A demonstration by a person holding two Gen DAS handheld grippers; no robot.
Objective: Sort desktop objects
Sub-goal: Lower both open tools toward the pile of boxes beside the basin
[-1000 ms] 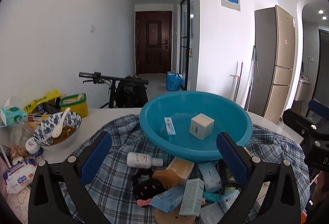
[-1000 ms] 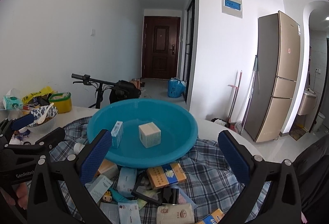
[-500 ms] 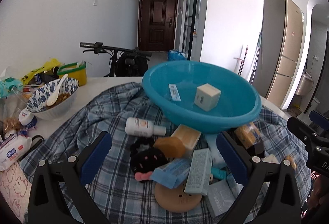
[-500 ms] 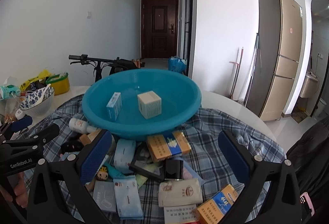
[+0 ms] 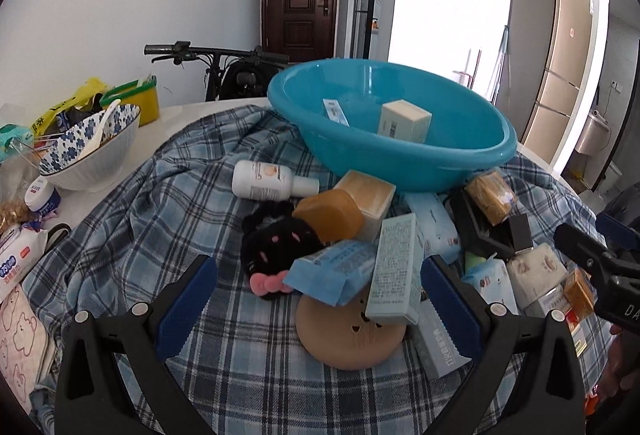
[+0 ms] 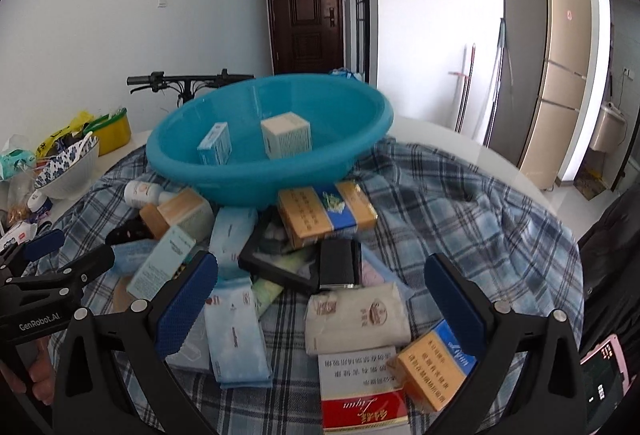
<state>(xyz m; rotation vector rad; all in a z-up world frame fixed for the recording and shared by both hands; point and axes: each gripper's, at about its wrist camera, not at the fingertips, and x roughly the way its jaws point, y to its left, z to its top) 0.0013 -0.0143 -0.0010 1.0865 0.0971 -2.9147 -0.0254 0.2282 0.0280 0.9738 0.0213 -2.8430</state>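
Observation:
A blue basin stands on a plaid cloth and holds a cream cube box and a small blue box. In front of it lies a heap of boxes, packets, a white bottle and a black plush. My left gripper hangs open over a round tan compact and a pale green box. My right gripper is open above a white tissue pack. Neither holds anything.
A patterned bowl with a spoon, a yellow tub, wipes and jars crowd the table's left side. A bicycle stands behind the table. A fridge is at the right. The left gripper's body shows in the right wrist view.
Both grippers have come lower and tilted down over the heap, so the pile now fills the lower frames. Both stay open; nothing on the table has moved.

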